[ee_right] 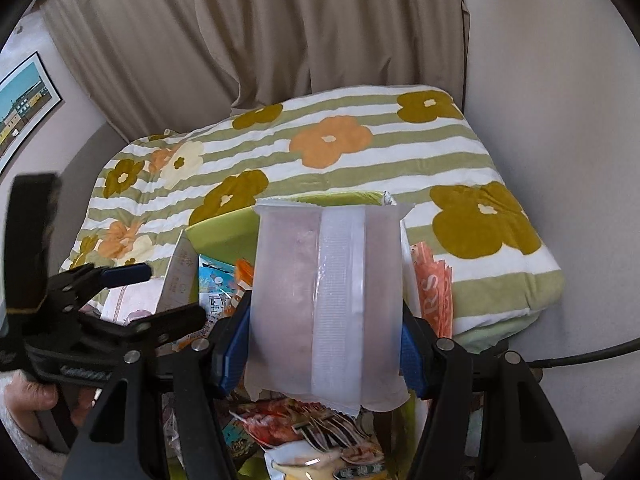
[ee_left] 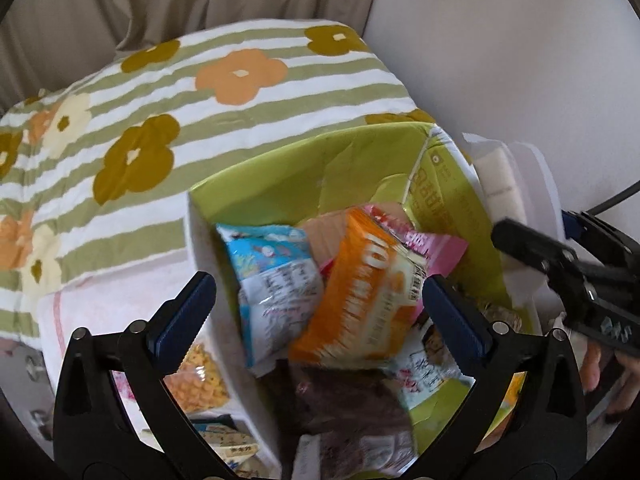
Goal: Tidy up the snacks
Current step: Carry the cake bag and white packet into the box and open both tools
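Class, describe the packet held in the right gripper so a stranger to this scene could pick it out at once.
Start at the green-and-white striped floral blanket, then drop to the lime-green cardboard box of snack packets before it. Over that box the right gripper clamps a frosted, translucent plastic packet. Unlike the brightly printed packets below, it is plain, with one white sealed seam down its middle.

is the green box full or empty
Partly full. The green box holds several snack packets, among them an orange packet and a blue one, with inner wall still showing.
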Available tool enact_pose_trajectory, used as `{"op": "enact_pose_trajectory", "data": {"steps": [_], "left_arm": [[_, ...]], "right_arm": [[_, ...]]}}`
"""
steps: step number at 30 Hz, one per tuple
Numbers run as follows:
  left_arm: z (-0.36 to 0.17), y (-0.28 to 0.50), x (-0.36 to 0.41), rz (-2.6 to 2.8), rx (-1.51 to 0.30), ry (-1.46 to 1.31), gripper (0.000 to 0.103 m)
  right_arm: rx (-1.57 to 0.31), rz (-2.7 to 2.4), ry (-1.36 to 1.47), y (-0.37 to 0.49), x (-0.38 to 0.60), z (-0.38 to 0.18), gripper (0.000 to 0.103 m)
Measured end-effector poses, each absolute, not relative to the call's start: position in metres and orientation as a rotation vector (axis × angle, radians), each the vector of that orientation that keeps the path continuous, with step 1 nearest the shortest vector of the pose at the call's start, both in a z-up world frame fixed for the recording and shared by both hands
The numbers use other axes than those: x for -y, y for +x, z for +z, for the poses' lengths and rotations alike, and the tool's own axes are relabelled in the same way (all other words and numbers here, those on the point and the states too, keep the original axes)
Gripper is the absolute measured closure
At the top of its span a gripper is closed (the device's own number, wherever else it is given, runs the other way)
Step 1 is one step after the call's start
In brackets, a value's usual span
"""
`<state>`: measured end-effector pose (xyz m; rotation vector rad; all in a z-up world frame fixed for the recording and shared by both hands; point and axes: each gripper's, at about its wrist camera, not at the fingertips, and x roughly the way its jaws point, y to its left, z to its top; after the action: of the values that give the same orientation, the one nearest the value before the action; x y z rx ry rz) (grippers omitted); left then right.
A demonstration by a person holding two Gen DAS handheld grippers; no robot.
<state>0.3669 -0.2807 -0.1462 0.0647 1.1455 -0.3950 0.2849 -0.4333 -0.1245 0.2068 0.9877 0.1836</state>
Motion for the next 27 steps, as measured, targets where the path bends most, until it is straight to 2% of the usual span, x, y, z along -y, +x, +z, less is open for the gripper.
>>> {"op": "enact_pose_trajectory", "data": {"steps": [11,13,14,15,27], "left_arm": [[-0.145,0.35,0.222,-0.344,-1.123,-0.035,0.001],[-0.143,0.347,0.212,-0.322,-1.113,-0.035,0.001],[-0.142,0.346,0.208,-0.316,-1.111,-0.036,0.001],[-0.142,0.343,0.203,-0.309,-1.109,-0.041,0.001],[-0.139,0.299,0.159,-0.226,-1.1,-0.1,0.001]], "right_arm": [[-1.048,0.184,0.202,0.31,0.42,-0.141,0.042],[-1.013,0.196,0.185,0.309,0.417,-0.136,0.031],[-1.001,0.198,0.175,0.308,0.416,-0.134,0.015],[-0.985,0.197,0.16,0.305,0.414,-0.131,0.007],[-0.925,0.211,0.128,0.265,0.41,-0.116,0.007]]}}
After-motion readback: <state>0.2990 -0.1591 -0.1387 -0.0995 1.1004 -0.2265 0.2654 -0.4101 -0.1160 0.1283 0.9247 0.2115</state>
